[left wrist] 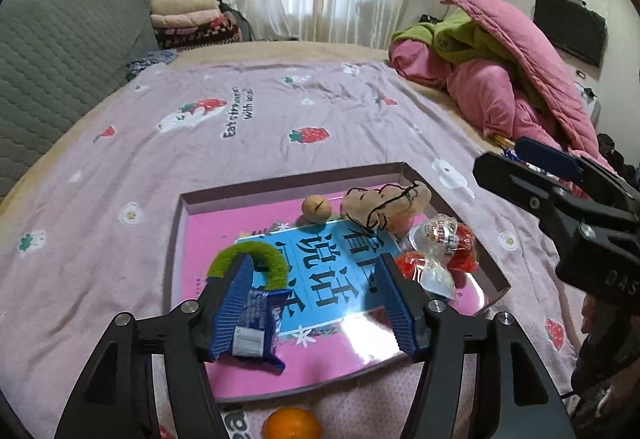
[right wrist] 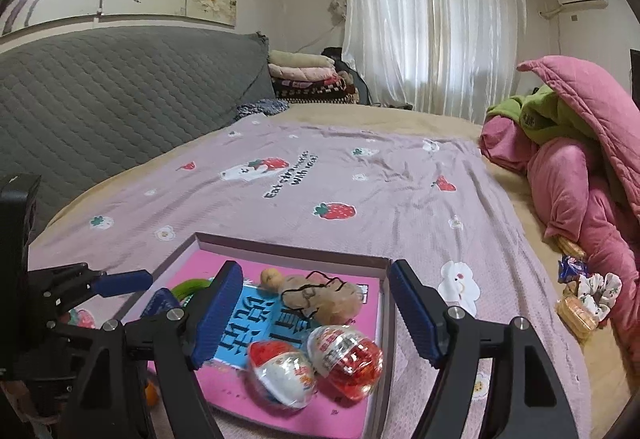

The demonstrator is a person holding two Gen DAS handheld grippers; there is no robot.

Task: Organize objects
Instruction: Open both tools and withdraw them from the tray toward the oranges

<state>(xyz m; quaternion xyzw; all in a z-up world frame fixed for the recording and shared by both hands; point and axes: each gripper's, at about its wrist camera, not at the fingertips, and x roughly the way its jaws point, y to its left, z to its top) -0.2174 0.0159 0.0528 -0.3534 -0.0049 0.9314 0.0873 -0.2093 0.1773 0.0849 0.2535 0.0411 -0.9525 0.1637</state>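
A shallow purple tray [left wrist: 292, 179] [right wrist: 296, 253] lies on the strawberry-print bedspread. It holds a pink and blue book [left wrist: 320, 271], a green fuzzy ring [left wrist: 248, 253], a small brown ball [left wrist: 316, 209], a beige pouch with black cord [left wrist: 384, 207] [right wrist: 324, 299] and two foil-wrapped egg toys [left wrist: 444, 239] [right wrist: 280, 371]. My left gripper [left wrist: 316, 303] hangs open over the book. A blue snack packet [left wrist: 258, 323] leans against its left pad, far from the other pad. My right gripper [right wrist: 314, 313] is open above the eggs and touches nothing.
An orange [left wrist: 292, 425] sits on the bedspread just before the tray's near rim. A pink and green quilt pile [right wrist: 580, 175] fills the right side, with snack packs [right wrist: 576, 315] and a scrunchie [right wrist: 600, 291] at its foot. The grey padded headboard [left wrist: 60, 59] lines the left.
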